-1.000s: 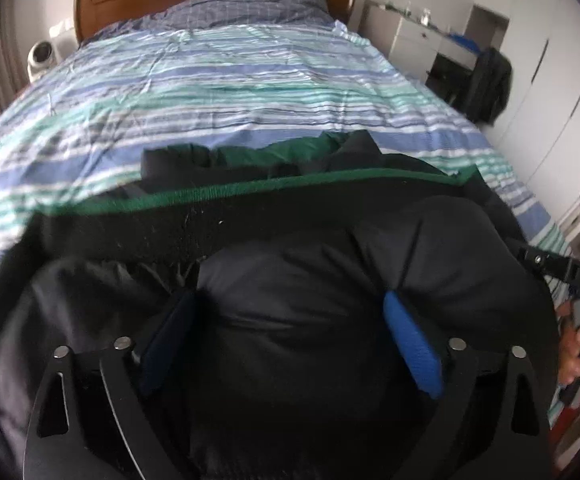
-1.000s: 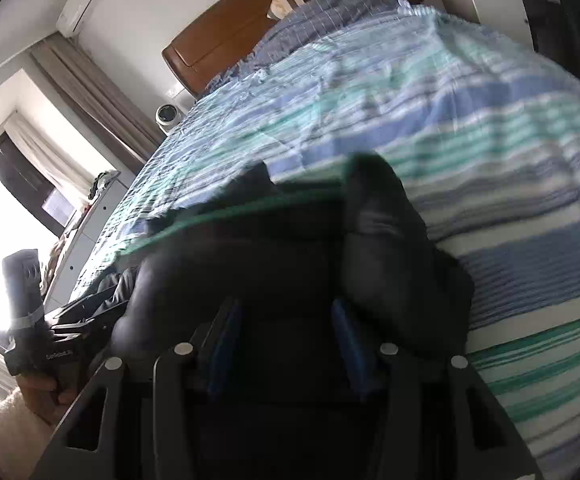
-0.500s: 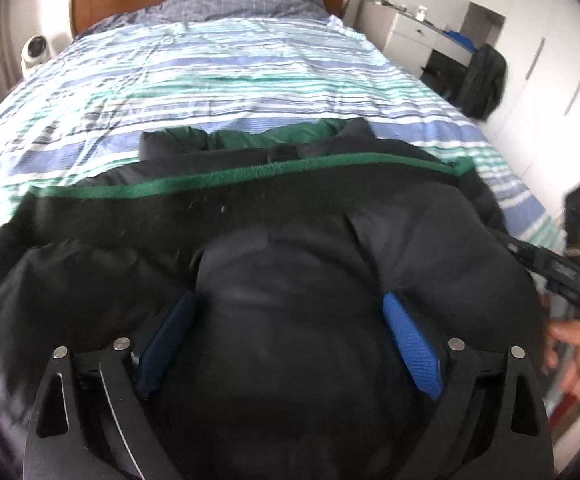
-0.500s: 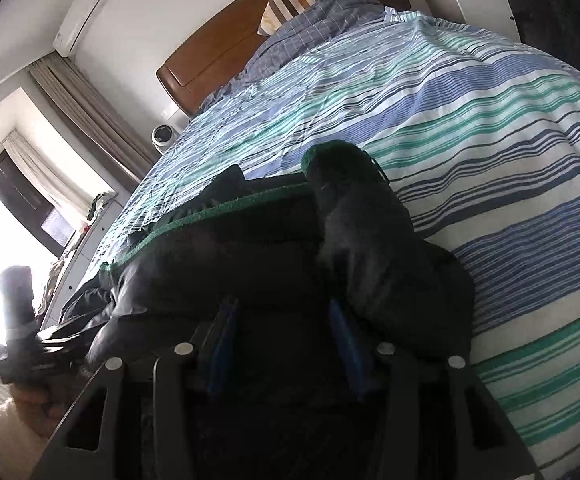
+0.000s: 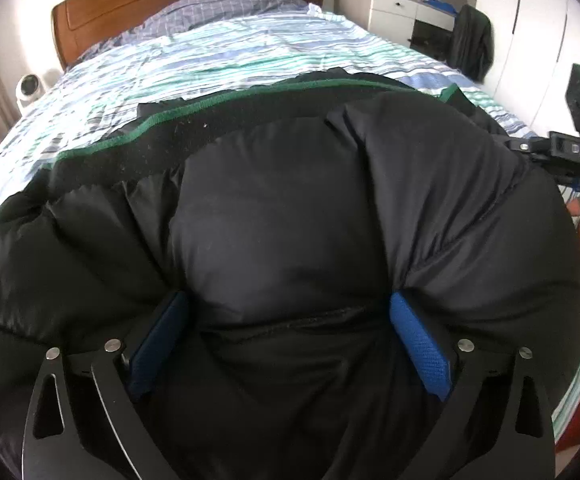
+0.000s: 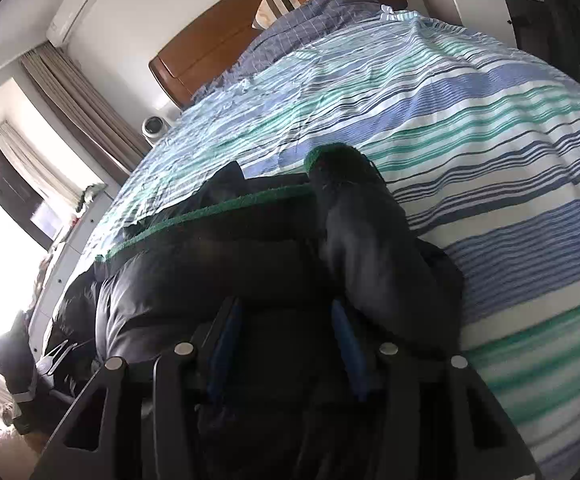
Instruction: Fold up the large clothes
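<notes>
Jacket (image 5: 290, 208) bunches nearer now on the bed (image 6: 469, 128); left gripper (image 5: 290, 336) and right gripper (image 6: 286, 340) both clamp its padding.

A: What fills the lower frame?
B: The left gripper (image 5: 288, 320), its blue pads (image 5: 417, 344) clamping a thick fold of black puffer jacket (image 5: 290, 208).
A: Behind it?
B: A striped bed (image 5: 250, 52), top centre.

The puffy black down jacket (image 5: 290, 216) bulks across the near bed; beyond it, the striped blue-green bedspread (image 6: 469, 112) lies open up to the wooden headboard (image 6: 226, 44).
</notes>
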Demonstrator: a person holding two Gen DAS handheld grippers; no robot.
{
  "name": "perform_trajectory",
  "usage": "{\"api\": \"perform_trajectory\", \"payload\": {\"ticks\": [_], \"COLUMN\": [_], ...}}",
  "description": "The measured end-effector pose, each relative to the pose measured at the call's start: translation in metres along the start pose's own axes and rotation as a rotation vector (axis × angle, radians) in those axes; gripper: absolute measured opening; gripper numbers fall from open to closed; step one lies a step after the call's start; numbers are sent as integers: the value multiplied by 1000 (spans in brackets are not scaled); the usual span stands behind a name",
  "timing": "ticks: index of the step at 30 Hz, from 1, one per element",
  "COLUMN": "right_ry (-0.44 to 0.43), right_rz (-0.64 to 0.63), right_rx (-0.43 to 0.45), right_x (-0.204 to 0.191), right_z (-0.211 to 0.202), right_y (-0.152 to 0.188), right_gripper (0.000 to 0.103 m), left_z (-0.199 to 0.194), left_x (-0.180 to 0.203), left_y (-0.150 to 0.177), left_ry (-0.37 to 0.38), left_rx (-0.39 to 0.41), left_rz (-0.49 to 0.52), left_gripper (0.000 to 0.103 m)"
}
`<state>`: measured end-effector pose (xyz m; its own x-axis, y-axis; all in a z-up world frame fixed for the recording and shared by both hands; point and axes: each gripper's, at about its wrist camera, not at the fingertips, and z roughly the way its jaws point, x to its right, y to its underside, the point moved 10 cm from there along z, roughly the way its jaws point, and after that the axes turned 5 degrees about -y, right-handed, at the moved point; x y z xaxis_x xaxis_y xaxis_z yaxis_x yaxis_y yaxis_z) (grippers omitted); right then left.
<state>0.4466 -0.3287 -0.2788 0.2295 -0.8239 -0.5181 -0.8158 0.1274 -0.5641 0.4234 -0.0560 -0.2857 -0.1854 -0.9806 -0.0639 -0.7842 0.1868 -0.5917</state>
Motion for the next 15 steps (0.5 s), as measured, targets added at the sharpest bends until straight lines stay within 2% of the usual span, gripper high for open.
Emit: {"api": "perform_trajectory", "payload": {"ticks": [5, 9, 12, 15], "right_ry": [-4, -40, -43, -21], "right_rz": [-74, -155, -155, -137], "right_rx": [9, -6, -8, 0], "right_x": [-23, -48, -52, -49], "right_z": [-44, -82, -96, -100], "right_y": [18, 54, 80, 99], "right_gripper": [48, 48, 48, 48], "left_z": [-24, -52, -46, -30], "left_x": [0, 7, 8, 13], "left_y": [3, 14, 24, 27], "left_ry": [10, 23, 33, -12], "left_rx": [0, 31, 13, 11], "left_rz": [0, 33, 10, 49], "left_gripper": [95, 95, 96, 98]}}
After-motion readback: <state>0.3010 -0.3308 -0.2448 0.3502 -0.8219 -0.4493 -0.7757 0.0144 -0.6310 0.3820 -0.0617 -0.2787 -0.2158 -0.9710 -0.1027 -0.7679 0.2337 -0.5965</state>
